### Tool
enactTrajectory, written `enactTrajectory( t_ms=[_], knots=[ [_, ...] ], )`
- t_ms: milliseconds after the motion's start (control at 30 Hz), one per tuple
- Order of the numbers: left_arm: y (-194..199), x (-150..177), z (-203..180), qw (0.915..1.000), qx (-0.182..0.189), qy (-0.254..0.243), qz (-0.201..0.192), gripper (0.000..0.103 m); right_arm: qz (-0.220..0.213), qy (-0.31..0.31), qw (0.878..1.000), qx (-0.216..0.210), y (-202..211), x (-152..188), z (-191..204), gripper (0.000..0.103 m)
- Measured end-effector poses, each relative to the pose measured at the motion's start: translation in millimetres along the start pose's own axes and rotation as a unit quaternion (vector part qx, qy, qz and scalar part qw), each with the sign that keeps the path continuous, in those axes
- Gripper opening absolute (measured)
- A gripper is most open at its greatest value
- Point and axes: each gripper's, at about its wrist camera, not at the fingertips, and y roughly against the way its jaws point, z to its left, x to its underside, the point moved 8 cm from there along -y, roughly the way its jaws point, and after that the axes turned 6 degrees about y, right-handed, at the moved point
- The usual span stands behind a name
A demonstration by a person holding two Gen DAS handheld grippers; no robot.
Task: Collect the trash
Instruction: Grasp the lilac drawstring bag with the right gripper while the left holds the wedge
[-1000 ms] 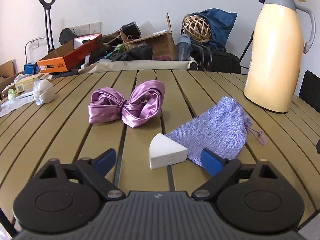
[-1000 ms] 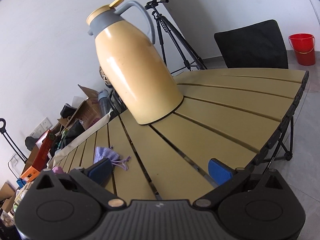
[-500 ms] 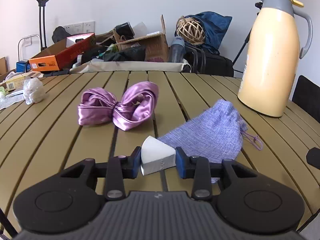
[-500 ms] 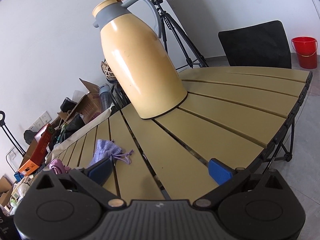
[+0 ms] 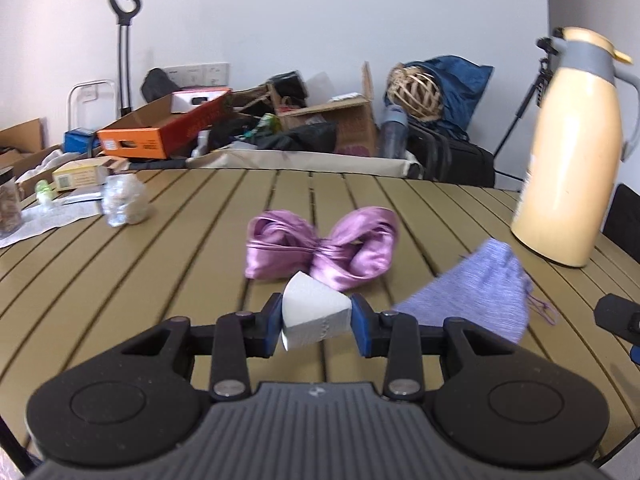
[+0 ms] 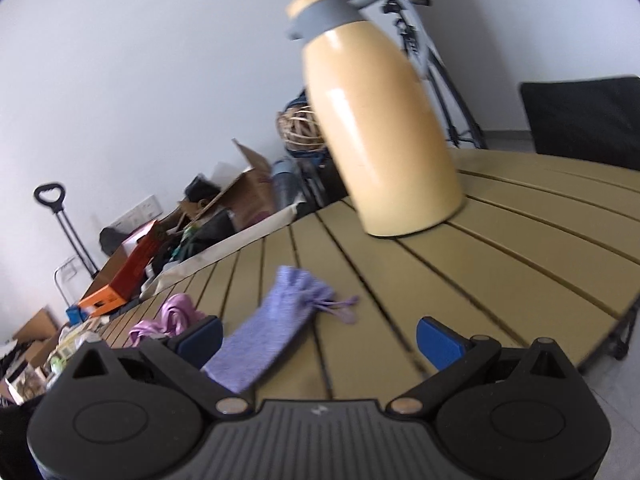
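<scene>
My left gripper [image 5: 316,322] is shut on a white wedge-shaped piece of foam [image 5: 314,316], its blue pads pressing both sides, and holds it just above the slatted table [image 5: 160,264]. Behind the wedge lies a shiny pink satin bow [image 5: 324,248]. A lilac woven drawstring pouch [image 5: 476,296] lies to the right of it. In the right wrist view my right gripper [image 6: 320,340] stands open over the table with nothing between its pads; the same pouch [image 6: 276,320] lies just beyond its left finger.
A tall cream thermos jug [image 5: 572,160] [image 6: 380,120] stands at the table's right. Crumpled clear plastic [image 5: 124,200] and paper [image 5: 48,216] lie at the far left. Boxes and bags [image 5: 280,128] crowd the floor beyond. A black chair [image 6: 584,116] and tripod stand right.
The left gripper's jaws closed on the white wedge and lifted it, shifting left toward the bow. The right gripper swung left, bringing the pouch into its view.
</scene>
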Motion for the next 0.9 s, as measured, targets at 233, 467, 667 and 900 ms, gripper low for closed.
enactTrajectory(
  t_ms=[233,467,667,900],
  knots=[
    [11,-11,45,0.9994,-0.025,0.024,-0.008,0.036,0.024,0.075,0.997,0.007,-27,2,48,0.103],
    [18,-19,83,0.9983,-0.043,0.039,-0.011,0.036,0.097,0.133,0.986,0.035,-67,16,81,0.103],
    [18,-20,109,0.9966,-0.06,0.056,-0.005,0.036,0.132,0.152,0.977,0.068,-89,17,91,0.103],
    [20,-21,118,0.996,-0.065,0.061,-0.005,0.036,0.155,0.138,0.975,0.083,-110,18,86,0.103]
  ],
)
